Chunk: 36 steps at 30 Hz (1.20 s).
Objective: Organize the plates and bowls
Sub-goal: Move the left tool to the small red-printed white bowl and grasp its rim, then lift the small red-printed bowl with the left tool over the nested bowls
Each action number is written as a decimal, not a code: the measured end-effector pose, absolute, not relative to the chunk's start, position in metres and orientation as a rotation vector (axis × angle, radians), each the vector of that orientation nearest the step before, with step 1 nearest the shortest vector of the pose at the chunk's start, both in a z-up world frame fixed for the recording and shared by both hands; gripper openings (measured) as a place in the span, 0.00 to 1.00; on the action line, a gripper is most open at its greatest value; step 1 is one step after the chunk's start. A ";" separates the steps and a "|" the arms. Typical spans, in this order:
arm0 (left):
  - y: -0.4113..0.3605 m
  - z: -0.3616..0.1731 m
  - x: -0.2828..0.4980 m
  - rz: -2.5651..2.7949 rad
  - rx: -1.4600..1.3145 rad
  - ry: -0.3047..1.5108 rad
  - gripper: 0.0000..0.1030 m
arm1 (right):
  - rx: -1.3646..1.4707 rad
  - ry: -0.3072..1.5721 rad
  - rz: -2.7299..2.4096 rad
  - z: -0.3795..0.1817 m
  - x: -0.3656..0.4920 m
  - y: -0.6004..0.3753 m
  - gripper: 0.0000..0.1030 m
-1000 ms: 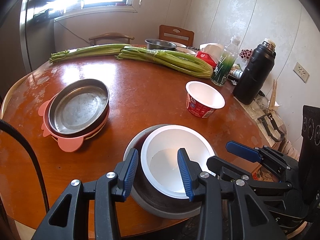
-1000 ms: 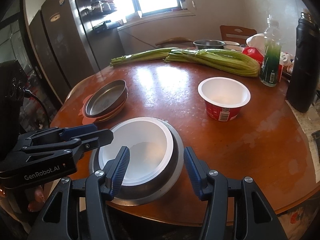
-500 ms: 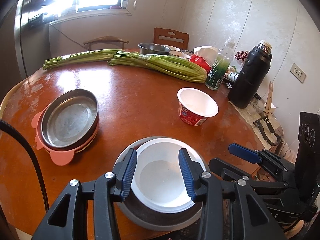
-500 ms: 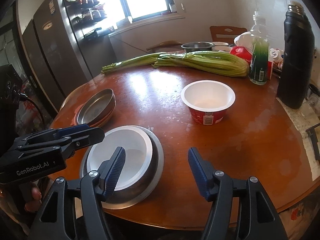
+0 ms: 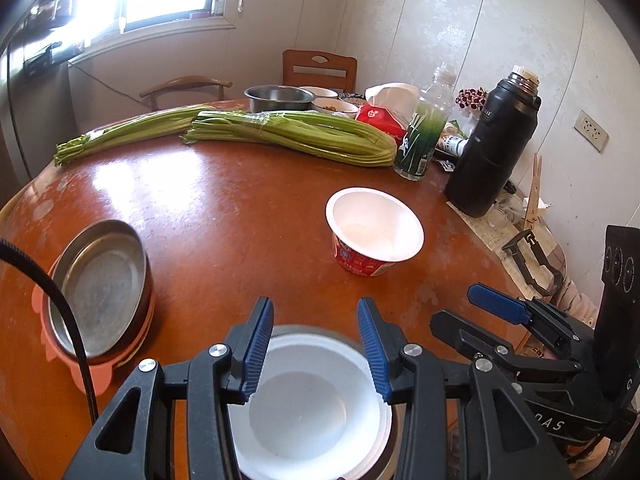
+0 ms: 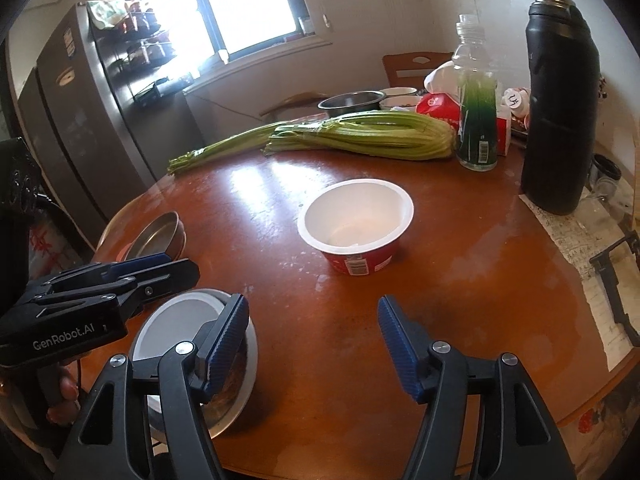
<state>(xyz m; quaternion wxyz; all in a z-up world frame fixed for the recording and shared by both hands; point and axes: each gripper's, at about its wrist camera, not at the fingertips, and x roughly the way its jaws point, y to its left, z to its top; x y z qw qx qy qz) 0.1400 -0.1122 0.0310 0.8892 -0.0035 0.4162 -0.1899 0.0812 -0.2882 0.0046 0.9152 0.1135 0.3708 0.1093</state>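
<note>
A white bowl [image 5: 304, 412] sits nested in a grey metal bowl [image 6: 236, 392] at the table's near edge. My left gripper [image 5: 316, 340] hovers open over the white bowl, its pads clear of the rim. Just to the right of the nested bowls, my right gripper [image 6: 314, 340] has its jaws opening over bare table, with nothing between them. Its left finger [image 6: 228, 340] overlaps the metal bowl's rim in the right wrist view. A red-and-white paper bowl [image 5: 374, 228] stands further in. At the left, a metal plate [image 5: 100, 284] rests on a pink plate [image 5: 92, 376].
Two celery bunches [image 5: 296, 136] lie across the far side of the round brown table [image 5: 224, 216]. A green bottle [image 5: 424, 136] and a tall black flask [image 5: 492, 148] stand at the right. A metal pot [image 5: 278, 98] and chairs are at the back, a fridge [image 6: 80, 120] at the left.
My right gripper's jaws have widened and it has moved right, off the nested bowls. The left gripper has moved forward, so the bowls now lie lower in its view.
</note>
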 end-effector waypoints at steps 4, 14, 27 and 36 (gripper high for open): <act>-0.122 0.031 0.158 -0.407 0.009 0.876 0.42 | 0.242 0.761 0.194 0.004 0.095 -0.299 0.67; -0.143 0.027 0.202 -0.440 0.017 0.935 0.42 | 0.264 0.779 0.123 0.000 0.129 -0.320 0.67; -0.160 0.006 0.245 -0.443 0.015 1.012 0.42 | 0.250 0.871 0.107 -0.027 0.177 -0.321 0.67; -0.157 -0.001 0.256 -0.445 -0.004 1.035 0.42 | 0.212 0.892 0.196 -0.032 0.186 -0.290 0.67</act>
